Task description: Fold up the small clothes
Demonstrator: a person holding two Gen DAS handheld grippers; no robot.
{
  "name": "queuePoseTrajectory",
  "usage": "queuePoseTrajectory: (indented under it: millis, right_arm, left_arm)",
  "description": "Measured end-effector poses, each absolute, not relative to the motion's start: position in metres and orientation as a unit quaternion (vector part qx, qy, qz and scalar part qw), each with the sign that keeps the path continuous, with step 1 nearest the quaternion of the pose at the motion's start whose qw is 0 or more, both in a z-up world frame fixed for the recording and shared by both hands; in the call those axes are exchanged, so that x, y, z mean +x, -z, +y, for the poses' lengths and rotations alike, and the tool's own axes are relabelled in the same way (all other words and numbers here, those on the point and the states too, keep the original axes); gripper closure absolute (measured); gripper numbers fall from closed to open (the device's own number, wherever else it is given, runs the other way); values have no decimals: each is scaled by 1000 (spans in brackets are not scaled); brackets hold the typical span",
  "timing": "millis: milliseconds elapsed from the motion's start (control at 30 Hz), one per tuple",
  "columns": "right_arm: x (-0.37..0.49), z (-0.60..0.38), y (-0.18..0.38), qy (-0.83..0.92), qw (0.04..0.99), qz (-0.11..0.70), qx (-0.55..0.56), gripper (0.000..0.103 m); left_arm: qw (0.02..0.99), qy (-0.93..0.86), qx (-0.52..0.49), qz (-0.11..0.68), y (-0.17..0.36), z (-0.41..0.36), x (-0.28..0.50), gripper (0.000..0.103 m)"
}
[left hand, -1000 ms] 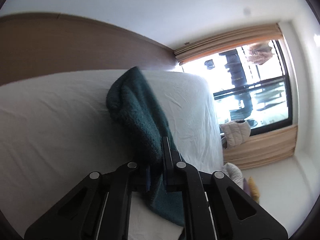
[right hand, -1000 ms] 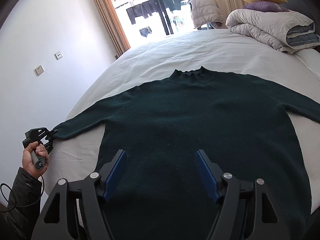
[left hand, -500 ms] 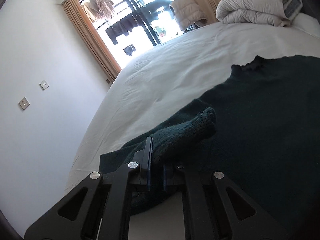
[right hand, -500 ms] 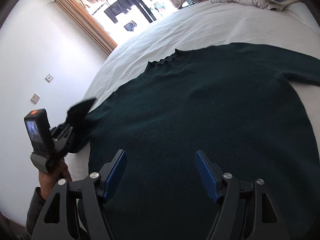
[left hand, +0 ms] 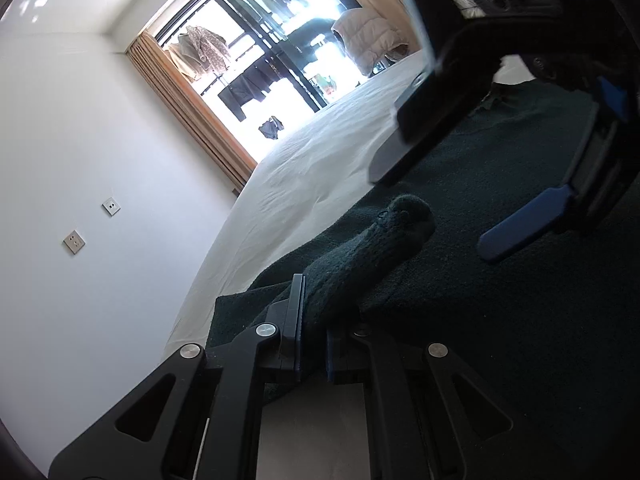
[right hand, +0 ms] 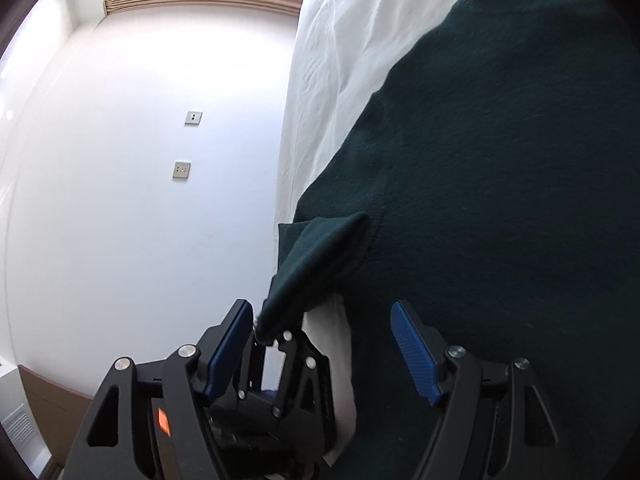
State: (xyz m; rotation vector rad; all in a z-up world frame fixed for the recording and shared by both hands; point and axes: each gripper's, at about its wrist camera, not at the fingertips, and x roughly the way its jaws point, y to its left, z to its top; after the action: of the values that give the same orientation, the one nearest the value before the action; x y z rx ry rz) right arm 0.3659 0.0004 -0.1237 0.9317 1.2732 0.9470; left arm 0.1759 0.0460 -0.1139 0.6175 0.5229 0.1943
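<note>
A dark green knit sweater lies flat on a white bed. My left gripper is shut on the cuff of its left sleeve, which is folded in over the sweater's body. In the right wrist view the sweater fills the right side, and the sleeve runs down to the left gripper. My right gripper is open, its blue pads just above the sweater near the sleeve. It also shows in the left wrist view, hovering over the sweater.
A white wall with two sockets runs along the bed's left side. A window with tan curtains and hanging clothes is beyond the bed. A padded jacket sits by the window.
My left gripper carried the sleeve cuff inward over the sweater's body. My right gripper swung left and down, close above the sweater beside the left gripper.
</note>
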Motion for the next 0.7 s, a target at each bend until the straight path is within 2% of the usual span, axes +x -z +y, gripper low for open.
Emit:
queuePoseTrajectory:
  millis: [100, 133, 167, 233, 333, 700]
  right_arm:
    - [379, 17, 128, -414, 596, 552, 411, 30]
    - [382, 20, 128, -415, 599, 552, 405, 39]
    - [385, 25, 128, -418, 602, 554, 395, 54]
    - [390, 28, 130, -415, 608, 560, 381, 75]
    - [392, 23, 125, -414, 626, 550, 366, 91]
    - [401, -80, 69, -370, 733, 474, 318, 95]
  left_arm:
    - [916, -94, 297, 252, 111, 52, 166, 96]
    - [917, -93, 295, 252, 110, 53, 167, 96]
    - [917, -94, 296, 251, 110, 53, 167, 96]
    - [917, -92, 298, 251, 110, 52, 168, 96]
    - [915, -88, 301, 252, 112, 49, 171, 96]
    - [918, -21, 314, 240, 80, -39, 195, 96]
